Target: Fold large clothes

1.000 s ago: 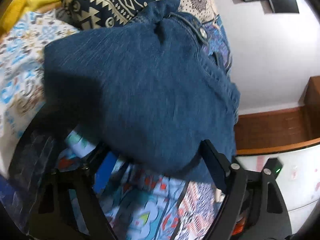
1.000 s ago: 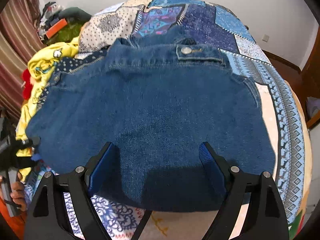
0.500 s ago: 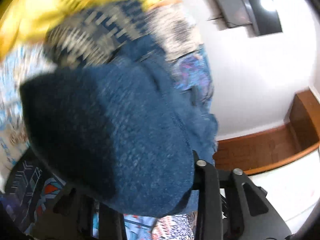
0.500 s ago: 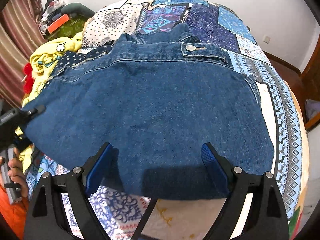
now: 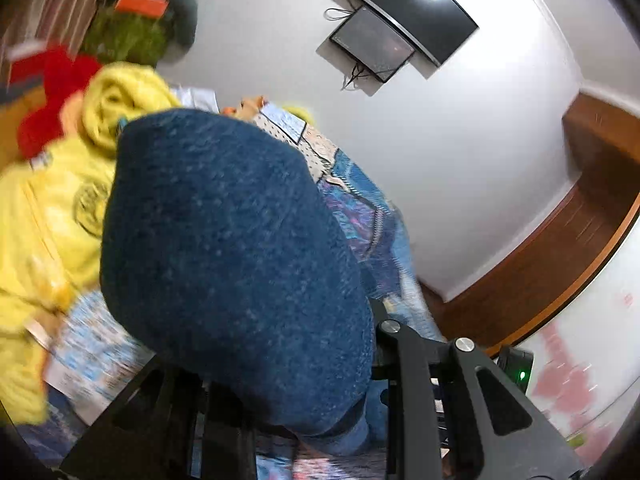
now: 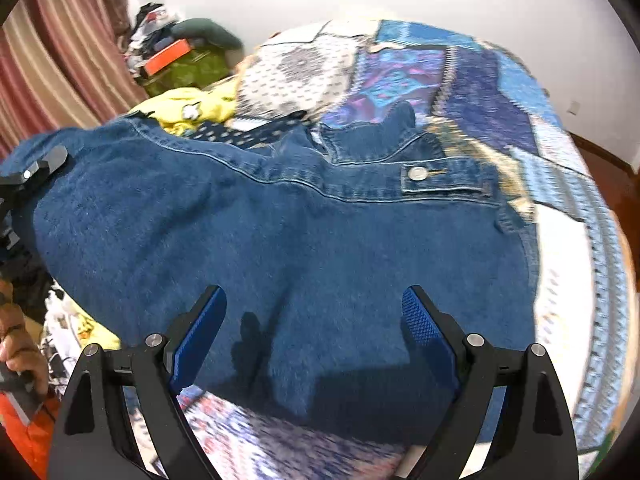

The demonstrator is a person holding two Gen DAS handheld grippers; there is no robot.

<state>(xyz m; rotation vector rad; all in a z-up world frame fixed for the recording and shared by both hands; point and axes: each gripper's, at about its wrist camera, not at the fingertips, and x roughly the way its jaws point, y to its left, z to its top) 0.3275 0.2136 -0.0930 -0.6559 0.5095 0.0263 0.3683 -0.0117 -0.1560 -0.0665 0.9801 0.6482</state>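
A blue denim garment (image 6: 300, 240) lies spread on the bed, its button tab (image 6: 420, 173) toward the far side. In the right wrist view my right gripper (image 6: 314, 296) hangs open just above the near part of the denim, nothing between its blue pads. At that view's left edge my left gripper (image 6: 52, 160) holds the garment's left edge raised off the bed. In the left wrist view a bulge of denim (image 5: 232, 248) fills the space between the closing jaws of my left gripper (image 5: 280, 360) and hides its fingertips.
A patchwork quilt (image 6: 480, 92) covers the bed. A yellow garment (image 5: 60, 184) and red cloth (image 5: 52, 92) lie at the bed's left side, with a green bin (image 6: 188, 68) and striped curtain (image 6: 60, 60) behind. A person's hand (image 6: 20, 360) shows low left. A wall screen (image 5: 400, 28) hangs above.
My left gripper closed on the denim's edge and lifted it up, rolling as it rose. The right gripper stayed open and shifted slightly over the garment.
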